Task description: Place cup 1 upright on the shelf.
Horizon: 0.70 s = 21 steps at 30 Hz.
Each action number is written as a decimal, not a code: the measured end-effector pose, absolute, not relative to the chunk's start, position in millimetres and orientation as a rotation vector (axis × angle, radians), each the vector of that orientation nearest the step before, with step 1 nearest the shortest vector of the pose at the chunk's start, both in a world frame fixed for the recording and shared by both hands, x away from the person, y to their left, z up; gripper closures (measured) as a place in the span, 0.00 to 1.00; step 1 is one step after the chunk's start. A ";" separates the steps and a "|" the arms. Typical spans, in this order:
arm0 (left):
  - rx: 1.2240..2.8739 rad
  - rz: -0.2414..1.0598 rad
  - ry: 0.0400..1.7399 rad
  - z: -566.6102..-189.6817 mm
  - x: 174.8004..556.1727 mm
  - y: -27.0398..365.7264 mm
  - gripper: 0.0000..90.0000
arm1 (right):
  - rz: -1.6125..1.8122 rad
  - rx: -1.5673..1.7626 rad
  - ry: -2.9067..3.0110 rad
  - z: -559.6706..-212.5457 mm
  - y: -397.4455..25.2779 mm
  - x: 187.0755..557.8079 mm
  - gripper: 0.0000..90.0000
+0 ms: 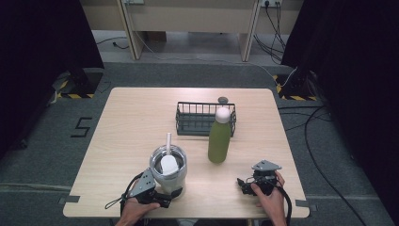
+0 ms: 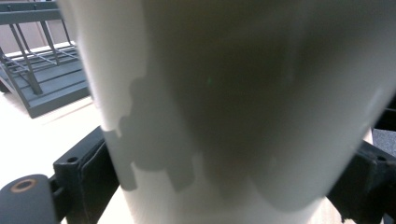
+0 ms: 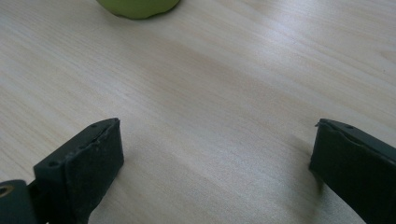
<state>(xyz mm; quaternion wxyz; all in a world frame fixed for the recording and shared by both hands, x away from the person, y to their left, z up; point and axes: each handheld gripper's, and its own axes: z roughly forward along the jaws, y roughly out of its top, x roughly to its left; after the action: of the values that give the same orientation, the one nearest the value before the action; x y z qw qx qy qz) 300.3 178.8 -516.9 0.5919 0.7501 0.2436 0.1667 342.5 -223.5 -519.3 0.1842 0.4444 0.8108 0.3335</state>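
The table (image 1: pixel 141 117) is a pale wooden top, and most of it lies bare. Toward the far side stands a dark wire basket (image 1: pixel 205 118), empty as far as the high view lets me see. Just in front of its right end stands a green bottle (image 1: pixel 219 140) with a white cap, upright and close to the basket, though I cannot tell if they touch.

The cup (image 1: pixel 168 168) stands near the front edge, left of the bottle and well apart from it. It is a pale tumbler with a clear lid and a white straw (image 1: pixel 168 141) rising from it.

The left gripper (image 1: pixel 164 197) has its two black jaws set on either side of the cup's lower wall; in the left gripper view the cup (image 2: pixel 224 107) sits between them, and they seem to press on it.

The right gripper (image 1: pixel 244 185) rests low at the front right, its jaws spread wide with nothing but bare wood between them.

The risk, as I judge it, lies in the grip. The cup wall is smooth and tapers downward, and the hold is low, so the tall cup could tip or slide through when lifted. A tilt might spill through the straw hole. Swung too wide toward the basket, it could knock the bottle over.
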 end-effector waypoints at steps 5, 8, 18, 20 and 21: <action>1.732 0.387 0.561 -517.6 301.9 176.6 0.11 | 0.940 1.253 2.286 -519.3 -223.5 342.6 0.03; 1.723 0.392 0.561 -518.2 301.7 176.2 0.11 | 0.940 1.253 2.286 -519.3 -223.5 342.6 0.03; 1.702 0.409 0.560 -520.0 300.7 175.6 0.12 | 0.942 1.249 2.290 -519.4 -223.5 342.8 0.03; 1.701 0.410 0.559 -520.0 300.8 175.5 0.12 | 0.941 1.248 2.290 -519.4 -223.4 342.8 0.03; 1.702 0.412 0.560 -519.8 300.5 175.3 0.13 | 0.942 1.248 2.290 -519.4 -223.5 342.8 0.03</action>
<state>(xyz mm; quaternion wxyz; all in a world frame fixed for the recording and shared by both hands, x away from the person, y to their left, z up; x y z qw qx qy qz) 300.5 175.3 -519.8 0.6063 0.7361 0.2423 0.1784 342.8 -223.5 -519.4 0.1833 0.4423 0.8120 0.3339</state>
